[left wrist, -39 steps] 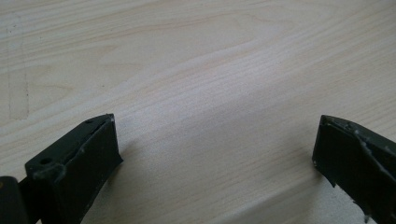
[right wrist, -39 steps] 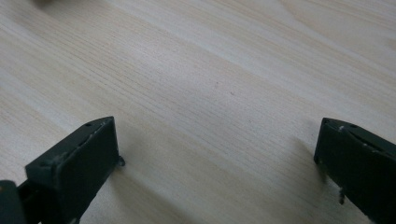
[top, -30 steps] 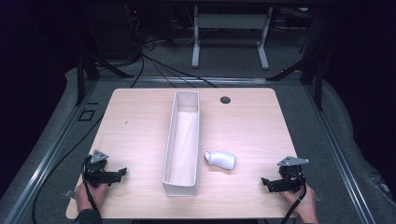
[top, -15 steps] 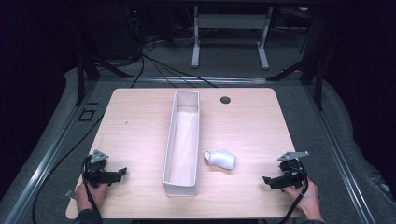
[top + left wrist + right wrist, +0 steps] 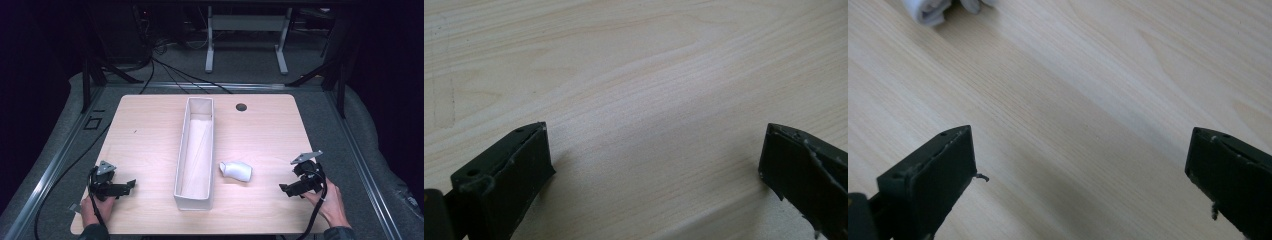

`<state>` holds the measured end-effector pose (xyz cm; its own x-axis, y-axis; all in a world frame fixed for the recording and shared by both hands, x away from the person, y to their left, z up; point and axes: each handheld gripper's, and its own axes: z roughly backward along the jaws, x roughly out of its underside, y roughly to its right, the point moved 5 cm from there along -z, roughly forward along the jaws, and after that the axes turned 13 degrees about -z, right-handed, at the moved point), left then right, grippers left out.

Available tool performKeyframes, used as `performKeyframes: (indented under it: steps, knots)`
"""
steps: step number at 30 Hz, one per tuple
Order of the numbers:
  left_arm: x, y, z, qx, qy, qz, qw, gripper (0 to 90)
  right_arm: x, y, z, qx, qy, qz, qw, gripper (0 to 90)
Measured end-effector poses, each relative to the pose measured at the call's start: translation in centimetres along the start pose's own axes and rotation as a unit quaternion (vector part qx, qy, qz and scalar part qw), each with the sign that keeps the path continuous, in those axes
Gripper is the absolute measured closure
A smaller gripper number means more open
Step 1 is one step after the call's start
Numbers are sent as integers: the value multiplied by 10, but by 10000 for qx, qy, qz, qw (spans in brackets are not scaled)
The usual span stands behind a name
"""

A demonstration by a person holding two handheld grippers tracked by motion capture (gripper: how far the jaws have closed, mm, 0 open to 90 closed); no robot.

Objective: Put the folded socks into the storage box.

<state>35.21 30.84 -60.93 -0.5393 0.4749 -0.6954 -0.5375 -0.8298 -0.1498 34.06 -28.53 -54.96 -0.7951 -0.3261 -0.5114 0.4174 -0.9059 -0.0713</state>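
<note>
**Operator:** While I have both hands parked at the near edge of the table [image 5: 150,135], here is how it lies. The white bottle [image 5: 236,170] is on its side on the bare wood, just beside the right wall of the long white bin [image 5: 195,150] but not touching it, as far as I can tell.

**Observer:** Which gripper is nearer?

**Operator:** My right gripper [image 5: 292,188], clearly. The bottle lies to its left and slightly farther from me, with nothing between them. My left gripper [image 5: 131,185] sits on the other side of the bin, so it would have to cross over it.

**Observer:** How does the bottle's long axis run?

**Operator:** Roughly across the table, cap end toward the bin, base end toward my right gripper. I judge I'd need to turn the wrist so the jaws straddle the body rather than meet it end-on.

**Observer:** Gripper states?

**Operator:** Both released, jaws spread wide and holding nothing. In the right gripper view a corner of the bottle [image 5: 930,10] peeks in at the top left, well ahead of the jaws.
</note>
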Motion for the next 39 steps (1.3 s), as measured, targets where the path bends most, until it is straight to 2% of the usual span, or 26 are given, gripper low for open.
performKeyframes:
  steps: [1, 2, 8, 13, 16, 22, 28, 30, 31, 32, 39]
  knots:
    - [0, 0, 0, 0, 0, 0, 10000, 2, 0, 0, 0, 0, 0, 0, 10000, 0]
    - [0, 0, 0, -2, 1, 4, 10000, 2, -7, -5, 3, -38, -19, 111, 9999, 0]
    - [0, 0, 0, -2, 1, 1, 10000, 2, -25, -20, 6, -62, -134, 428, 9990, 0]
    - [0, 0, 0, -2, 0, 2, 10000, 3, -38, -31, 6, -38, -244, 748, 9969, 0]
    - [0, 0, 0, -2, 1, 4, 10000, 2, -45, -38, 4, -91, -354, 881, 9954, 0]
    - [0, 0, 0, -3, 0, 2, 10000, 3, -56, -50, 3, -157, -373, 1019, 9940, 0]
    - [0, 0, 0, -2, 0, 1, 10000, 3, -71, -66, -4, -193, -448, 1314, 9901, 0]
    - [0, 0, 0, -2, 2, 1, 10000, 3, -73, -69, -5, -201, -459, 1338, 9897, 0]
    - [0, 0, 0, -3, 3, 2, 10000, 2, -77, -76, -8, -284, -519, 1410, 9882, 0]
    - [0, 0, 0, -2, 0, 1, 10000, 2, -79, -77, -9, -192, -471, 1455, 9880, 0]
    - [0, 0, 0, -2, 2, -5, 10000, 2, -93, -98, -16, -336, -526, 1715, 9832, 0]
